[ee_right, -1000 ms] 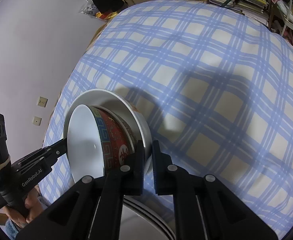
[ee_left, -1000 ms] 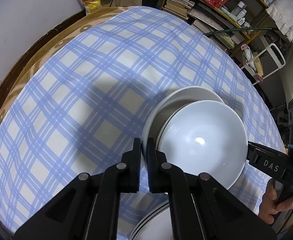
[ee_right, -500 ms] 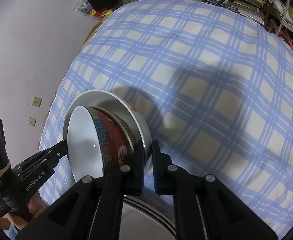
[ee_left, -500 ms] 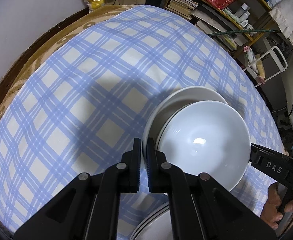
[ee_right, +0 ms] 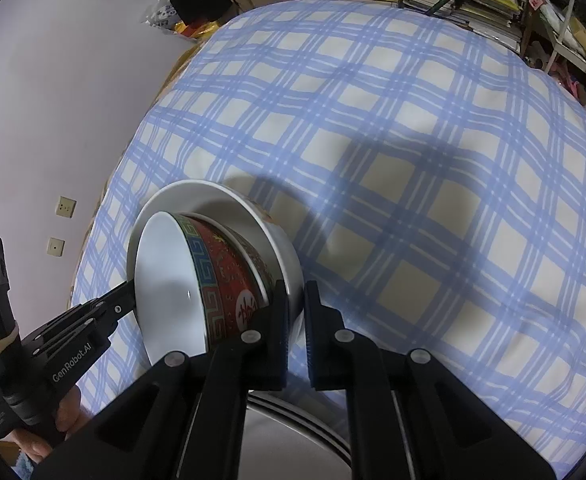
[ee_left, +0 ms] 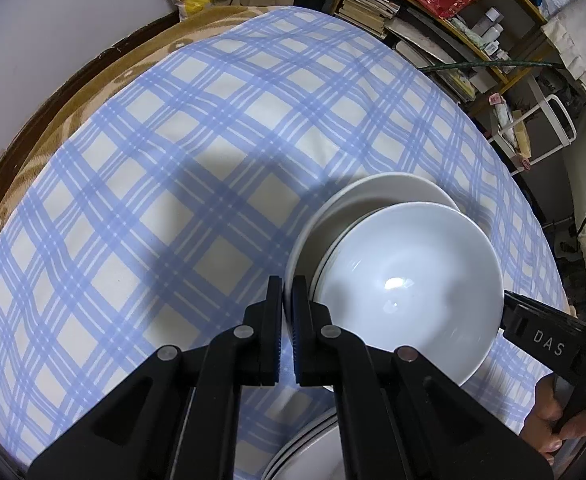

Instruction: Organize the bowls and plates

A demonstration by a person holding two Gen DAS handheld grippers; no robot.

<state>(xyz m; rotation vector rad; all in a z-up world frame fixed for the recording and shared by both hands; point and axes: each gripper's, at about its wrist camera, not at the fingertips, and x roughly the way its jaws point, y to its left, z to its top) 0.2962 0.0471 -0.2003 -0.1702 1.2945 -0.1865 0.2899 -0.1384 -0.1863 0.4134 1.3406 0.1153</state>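
Two grippers clamp one nested stack of dishes from opposite sides above a tabletop draped in a blue-and-white checked cloth [ee_left: 173,184].

In the left wrist view, the left gripper [ee_left: 287,292], low centre of the frame, has its jaws nearly together, pinching the rim of a white outer bowl [ee_left: 373,196]. Inside that sits a red patterned bowl [ee_right: 229,280], white within; the right wrist view shows a third rim between the two, so three nested pieces can be counted.

In the right wrist view, the right gripper [ee_right: 295,300], low centre, has its jaws almost closed on the outer bowl's opposite rim, and the stack tilts steeply.

Stacked plates [ee_right: 293,432] show at the bottom edge below the jaws; at least two rims are visible. One hand [ee_left: 553,412] appears at lower right of the left view.
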